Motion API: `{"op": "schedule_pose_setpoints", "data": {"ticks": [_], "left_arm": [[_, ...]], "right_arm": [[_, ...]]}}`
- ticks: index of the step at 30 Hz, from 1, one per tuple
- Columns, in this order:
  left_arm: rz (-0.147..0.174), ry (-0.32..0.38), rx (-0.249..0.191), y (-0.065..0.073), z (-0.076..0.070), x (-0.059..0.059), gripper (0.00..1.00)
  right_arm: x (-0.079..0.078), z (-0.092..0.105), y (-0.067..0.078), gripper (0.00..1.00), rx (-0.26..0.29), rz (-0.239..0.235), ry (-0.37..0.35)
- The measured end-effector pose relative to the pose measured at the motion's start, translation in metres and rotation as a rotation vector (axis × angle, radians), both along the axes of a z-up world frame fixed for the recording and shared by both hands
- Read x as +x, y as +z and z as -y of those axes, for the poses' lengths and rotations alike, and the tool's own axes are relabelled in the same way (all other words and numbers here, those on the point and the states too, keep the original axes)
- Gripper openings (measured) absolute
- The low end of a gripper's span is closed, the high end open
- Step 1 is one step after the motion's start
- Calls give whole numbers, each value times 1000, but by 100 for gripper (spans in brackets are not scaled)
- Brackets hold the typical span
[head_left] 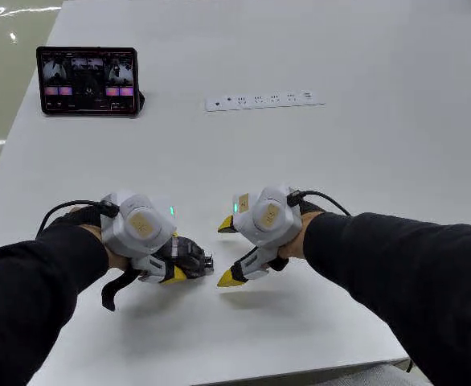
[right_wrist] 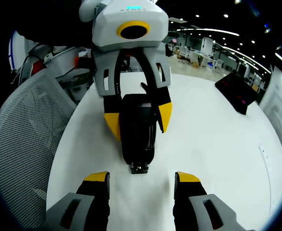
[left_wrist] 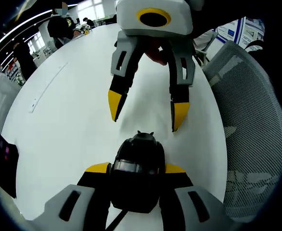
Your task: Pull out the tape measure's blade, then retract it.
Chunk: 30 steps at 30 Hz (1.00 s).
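Observation:
A black tape measure (head_left: pixel 192 252) rests just above the white table (head_left: pixel 300 161), with my left gripper (head_left: pixel 182 262) shut on its case. In the left gripper view the case (left_wrist: pixel 137 173) sits between the yellow-tipped jaws of my left gripper (left_wrist: pixel 136 168). My right gripper (head_left: pixel 227 252) faces it from the right, open, a short gap from the case. In the right gripper view the blade's metal end hook (right_wrist: pixel 138 168) pokes out of the tape measure (right_wrist: pixel 137 130), just ahead of my open right gripper (right_wrist: pixel 141 178). The blade is inside the case.
A tablet (head_left: pixel 88 80) stands at the far left of the table and a white power strip (head_left: pixel 264 100) lies at the far middle. A grey mesh chair (left_wrist: pixel 256 120) sits by the near table edge. Other desks and people are in the background.

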<state>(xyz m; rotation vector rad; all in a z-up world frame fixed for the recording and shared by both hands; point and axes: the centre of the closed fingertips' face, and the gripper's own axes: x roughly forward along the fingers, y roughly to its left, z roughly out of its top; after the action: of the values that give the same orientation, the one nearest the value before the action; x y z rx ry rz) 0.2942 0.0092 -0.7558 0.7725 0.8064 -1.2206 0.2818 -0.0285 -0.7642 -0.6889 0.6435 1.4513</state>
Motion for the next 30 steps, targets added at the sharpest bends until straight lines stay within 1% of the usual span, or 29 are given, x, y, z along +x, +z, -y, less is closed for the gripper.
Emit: {"op": "schedule_pose_setpoints", "data": {"ticks": [2,5,10,12,14,15,16,18,19,21,24,26,27,28,30], "left_arm": [[-3,-2,-3,0,0,0,34],[-1,-3,-5,0,0,0,34],[-5,-6,-9,0,0,0,34],[-7,-9,-16,0,0,0,34],[-8,-5,-22,0,0,0,34],[-6,-5,-22,0,0,0,34],[-3,-5,-20,0,0,0,34],[0,-5,-21,0,0,0,34],[-1,-4,-24,0,0,0,34],[-2,-3,-30,0,0,0,34],[-2,-1,-31,0,1,0,34],[1,1,-28,0,0,0,34],[1,4,-27,0,0,0,34],[0,5,-26,0,0,0,34],[-2,6,-27,0,0,0,34]], "right_arm": [[-2,-3,-2,44,-1,-8,9],[-2,-8,-6,36,-7,4,28],[-1,-11,-12,31,-13,-7,31],[-2,-11,-14,24,-20,-10,36],[-4,-10,-16,18,-23,-23,45],[-4,-10,-16,16,-25,-25,53],[-3,-9,-15,16,-26,-21,53],[0,-10,-14,12,-29,-26,49],[-1,-10,-13,12,-32,-29,54],[-2,-11,-13,12,-49,-6,91],[-1,-14,-14,13,-44,-21,73],[-1,-16,-16,12,-50,-35,30],[-2,-15,-15,12,-49,-25,56],[-2,-14,-14,12,-41,-37,38],[-3,-13,-14,11,-36,-31,44]]}}
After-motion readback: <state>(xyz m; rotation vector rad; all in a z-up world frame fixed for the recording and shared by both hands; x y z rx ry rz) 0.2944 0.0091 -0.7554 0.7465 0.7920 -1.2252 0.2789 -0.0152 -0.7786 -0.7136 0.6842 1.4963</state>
